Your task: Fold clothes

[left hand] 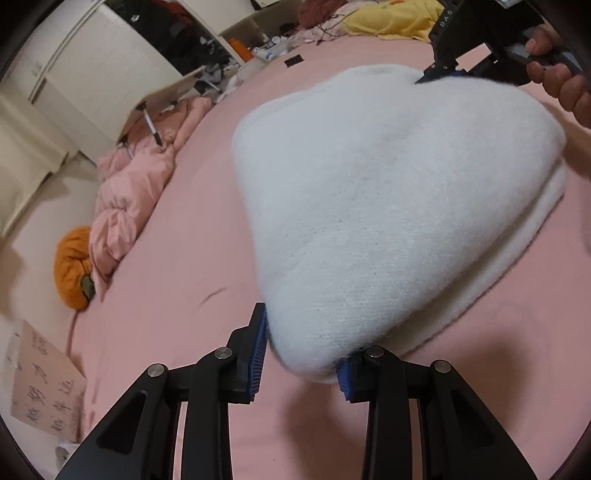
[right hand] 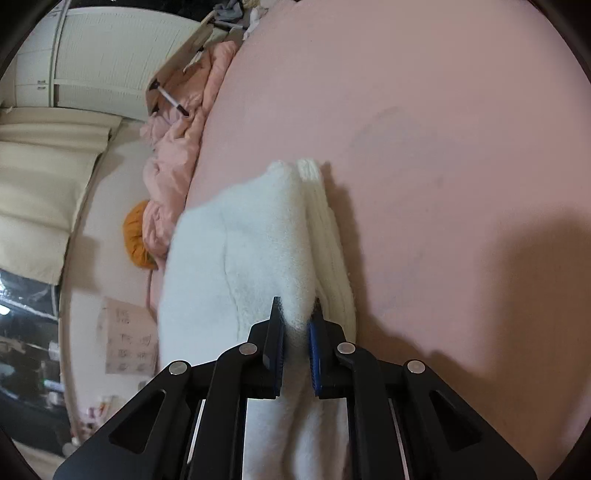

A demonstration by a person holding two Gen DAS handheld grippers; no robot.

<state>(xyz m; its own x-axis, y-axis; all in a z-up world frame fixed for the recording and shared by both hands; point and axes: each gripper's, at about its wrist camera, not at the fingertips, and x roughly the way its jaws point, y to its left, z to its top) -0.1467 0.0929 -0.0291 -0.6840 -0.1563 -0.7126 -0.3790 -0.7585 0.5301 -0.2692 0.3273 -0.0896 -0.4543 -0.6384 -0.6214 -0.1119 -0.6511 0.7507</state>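
Observation:
A white fuzzy knit garment [left hand: 388,206] is folded over itself on the pink bed sheet [left hand: 177,258]. My left gripper [left hand: 303,354] stands open, its blue pads either side of the garment's near corner, which bulges between them. My right gripper [left hand: 439,74] shows at the top right of the left wrist view, pinching the garment's far edge, with a hand behind it. In the right wrist view my right gripper [right hand: 297,332] is shut on a fold of the white garment [right hand: 240,258], with ribbed layers to its right.
A crumpled pink quilt [left hand: 133,184] and an orange cushion [left hand: 72,269] lie along the bed's left edge. A tilted folding tray table [left hand: 162,96] stands beyond them. Yellow and pink clothes [left hand: 395,18] are piled at the far end. A white wardrobe [left hand: 96,62] stands on the left.

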